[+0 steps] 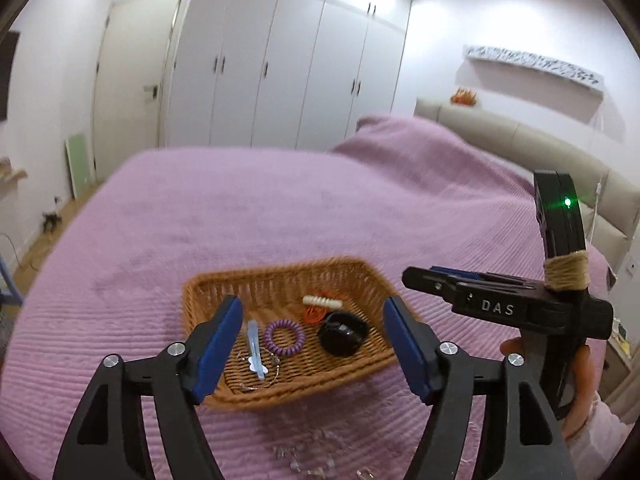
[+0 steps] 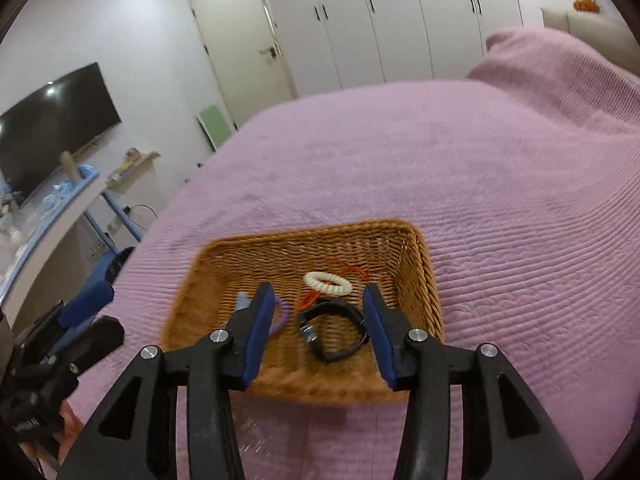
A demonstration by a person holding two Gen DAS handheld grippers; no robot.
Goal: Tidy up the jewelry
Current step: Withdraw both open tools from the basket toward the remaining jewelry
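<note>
A clear beaded piece of jewelry, a bracelet or necklace as far as the blur allows, lies loose on the purple bedspread just outside the near wall of the wicker basket; from the left tongs it sits at about 6 o'clock, low between and beneath the two arms, and it seems to stretch from 9 to 3 o'clock across the line of approach. That is the relation the next move likely turns on: the left tongs point over the piece at the basket beyond, so they would have to tip down and draw back to reach it, whereas the right tongs are aimed into the basket and show only faint glints of it on the bedspread near their own lower edge. The left hand therefore looks the nearer. Inside the basket already lie a purple coil bracelet at the centre, a pale blue clip at its 9 o'clock, a black band at its 3 o'clock, and a cream beaded bracelet over an orange cord toward 1 o'clock. Both tongs are spread wide and grasp nothing. The right tongs hang over the black band, with the basket's near wall under their tips.
</note>
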